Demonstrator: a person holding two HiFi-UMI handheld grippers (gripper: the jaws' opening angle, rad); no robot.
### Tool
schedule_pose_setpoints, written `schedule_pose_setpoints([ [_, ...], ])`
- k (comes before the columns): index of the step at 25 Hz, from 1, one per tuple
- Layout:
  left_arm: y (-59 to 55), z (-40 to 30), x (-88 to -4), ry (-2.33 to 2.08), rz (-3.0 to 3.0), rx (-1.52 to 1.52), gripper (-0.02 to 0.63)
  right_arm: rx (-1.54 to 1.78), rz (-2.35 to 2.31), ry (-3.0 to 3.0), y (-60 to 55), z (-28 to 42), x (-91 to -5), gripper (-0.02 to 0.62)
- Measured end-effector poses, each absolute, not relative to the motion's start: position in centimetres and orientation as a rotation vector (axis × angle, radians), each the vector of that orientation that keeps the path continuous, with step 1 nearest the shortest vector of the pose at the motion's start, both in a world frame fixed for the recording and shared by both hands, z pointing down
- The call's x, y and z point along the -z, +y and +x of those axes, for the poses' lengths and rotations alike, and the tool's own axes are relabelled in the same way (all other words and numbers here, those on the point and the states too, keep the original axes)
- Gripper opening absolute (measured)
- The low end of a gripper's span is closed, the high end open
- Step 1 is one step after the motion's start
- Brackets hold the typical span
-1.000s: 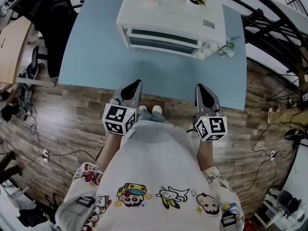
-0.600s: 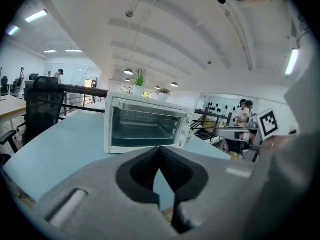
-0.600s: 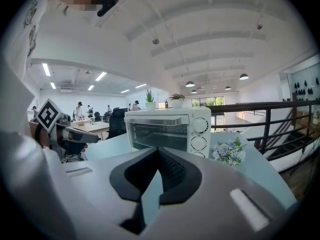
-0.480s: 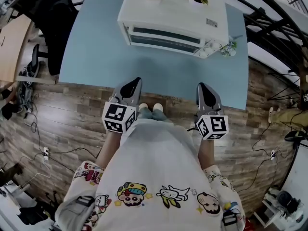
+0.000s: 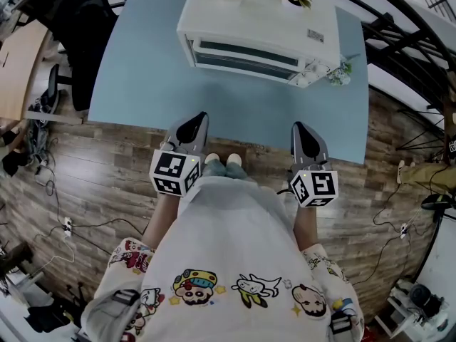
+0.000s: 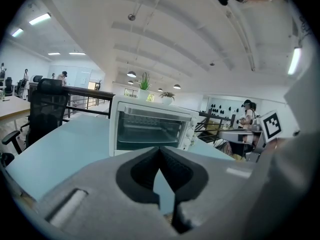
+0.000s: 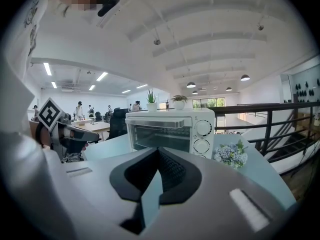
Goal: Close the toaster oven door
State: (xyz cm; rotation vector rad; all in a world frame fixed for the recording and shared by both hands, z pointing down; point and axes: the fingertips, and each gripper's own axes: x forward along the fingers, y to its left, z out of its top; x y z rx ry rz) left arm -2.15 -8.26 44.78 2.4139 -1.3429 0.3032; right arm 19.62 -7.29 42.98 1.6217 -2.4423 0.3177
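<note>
Both grippers, the left gripper (image 5: 197, 122) and the right gripper (image 5: 300, 128), have their jaws pressed together on nothing and hover at the near edge of the light-blue table (image 5: 146, 84). The white toaster oven (image 5: 260, 21) sits well ahead of them, its door (image 5: 246, 55) upright and apparently shut or nearly so, though a slight gap cannot be ruled out. If a gap exists, a level push with the closed tips on the middle of the door handle (image 7: 152, 123), clear of the knobs (image 7: 203, 128) to its right and gentle enough not to slide the oven, would likely seat it. One small label (image 5: 309, 35) on the oven's top and the knob markings are too small to read.
</note>
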Motion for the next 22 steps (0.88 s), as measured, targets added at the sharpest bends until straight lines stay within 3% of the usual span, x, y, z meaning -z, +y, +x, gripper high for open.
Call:
schedule_pose_setpoints([
  [22,-8.87,-2.52,-44.15,-1.356,2.404,-0.252,-0.003,-0.325,1.622,-2.431,-7.66,19.58,-43.19,0.008],
])
